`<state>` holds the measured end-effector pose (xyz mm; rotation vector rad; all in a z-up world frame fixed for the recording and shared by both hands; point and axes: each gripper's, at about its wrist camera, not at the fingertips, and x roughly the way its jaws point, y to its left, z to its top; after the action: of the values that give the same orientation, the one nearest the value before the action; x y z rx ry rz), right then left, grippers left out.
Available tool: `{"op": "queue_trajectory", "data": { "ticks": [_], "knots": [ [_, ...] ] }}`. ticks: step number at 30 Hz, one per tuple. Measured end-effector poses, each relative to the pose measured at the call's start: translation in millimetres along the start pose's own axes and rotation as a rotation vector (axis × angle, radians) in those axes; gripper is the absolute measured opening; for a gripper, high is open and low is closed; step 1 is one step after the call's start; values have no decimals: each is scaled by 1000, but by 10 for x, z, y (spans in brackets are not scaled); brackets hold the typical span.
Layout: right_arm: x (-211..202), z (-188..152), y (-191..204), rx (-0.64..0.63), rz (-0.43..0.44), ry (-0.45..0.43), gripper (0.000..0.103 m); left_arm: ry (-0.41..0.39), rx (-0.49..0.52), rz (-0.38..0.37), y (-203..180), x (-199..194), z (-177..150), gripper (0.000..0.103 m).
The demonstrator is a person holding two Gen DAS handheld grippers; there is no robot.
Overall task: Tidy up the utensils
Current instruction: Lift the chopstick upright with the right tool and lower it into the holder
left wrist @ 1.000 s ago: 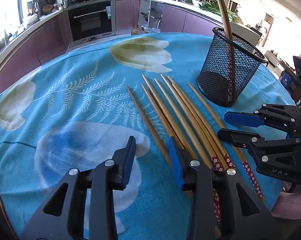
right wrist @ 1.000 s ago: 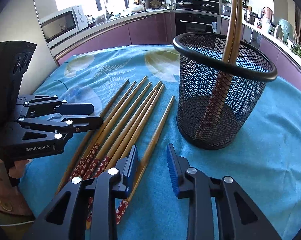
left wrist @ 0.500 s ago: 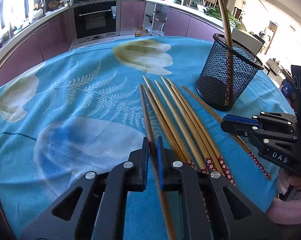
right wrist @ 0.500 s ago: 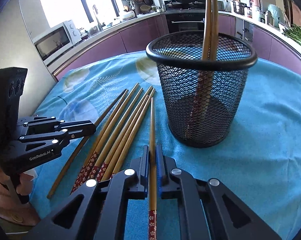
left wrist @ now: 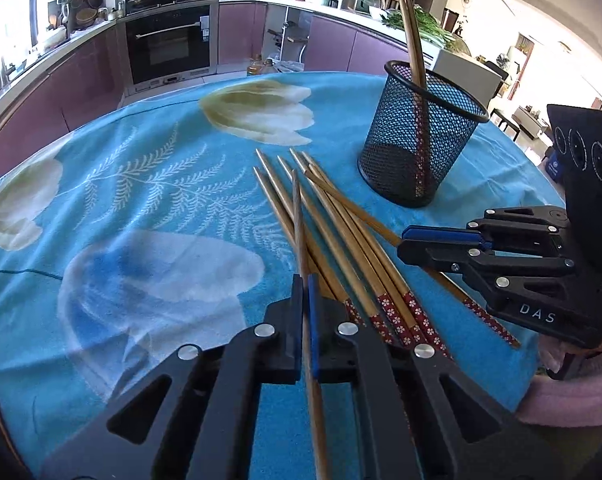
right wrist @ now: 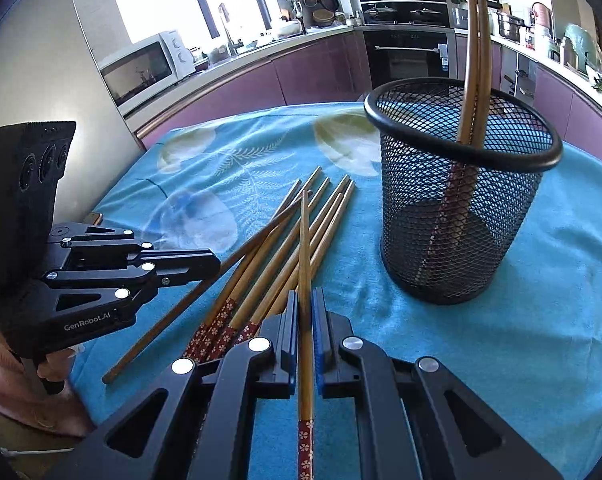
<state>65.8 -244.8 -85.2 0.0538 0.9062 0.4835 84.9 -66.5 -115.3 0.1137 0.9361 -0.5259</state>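
Several bamboo chopsticks (left wrist: pixel 341 236) with red flowered ends lie side by side on the blue cloth; they also show in the right wrist view (right wrist: pixel 277 264). My left gripper (left wrist: pixel 305 292) is shut on one chopstick (left wrist: pixel 299 220) and holds it above the pile. My right gripper (right wrist: pixel 305 308) is shut on another chopstick (right wrist: pixel 304 248), also lifted over the pile. A black mesh holder (left wrist: pixel 419 136) stands upright at the right with two chopsticks (right wrist: pixel 475 56) leaning in it; it also shows in the right wrist view (right wrist: pixel 461 200).
The round table is covered by a blue flower-print cloth (left wrist: pixel 141 200). Its edge runs close behind the holder. Purple kitchen cabinets, an oven (left wrist: pixel 169 44) and a microwave (right wrist: pixel 141 68) stand beyond the table.
Both grippers closed on one chopstick each, then lifted them off the cloth. The held sticks now point over the pile.
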Motion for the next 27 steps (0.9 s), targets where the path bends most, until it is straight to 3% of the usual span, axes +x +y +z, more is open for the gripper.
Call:
{"op": "queue_trajectory", "data": {
  "ticks": [9, 14, 17, 27],
  "knots": [
    [75, -26, 12, -13, -23, 28, 7, 30, 0, 4, 71, 106, -12, 15],
    [89, -24, 8, -11, -21, 27, 7, 29, -6, -4, 96, 130, 5, 15],
    [72, -13, -4, 0, -15, 20, 6, 29, -13, 12, 95, 132, 30, 9],
    [-471, 94, -52, 21, 31, -132, 6, -77, 6, -52, 18, -297, 190, 7]
  ]
}}
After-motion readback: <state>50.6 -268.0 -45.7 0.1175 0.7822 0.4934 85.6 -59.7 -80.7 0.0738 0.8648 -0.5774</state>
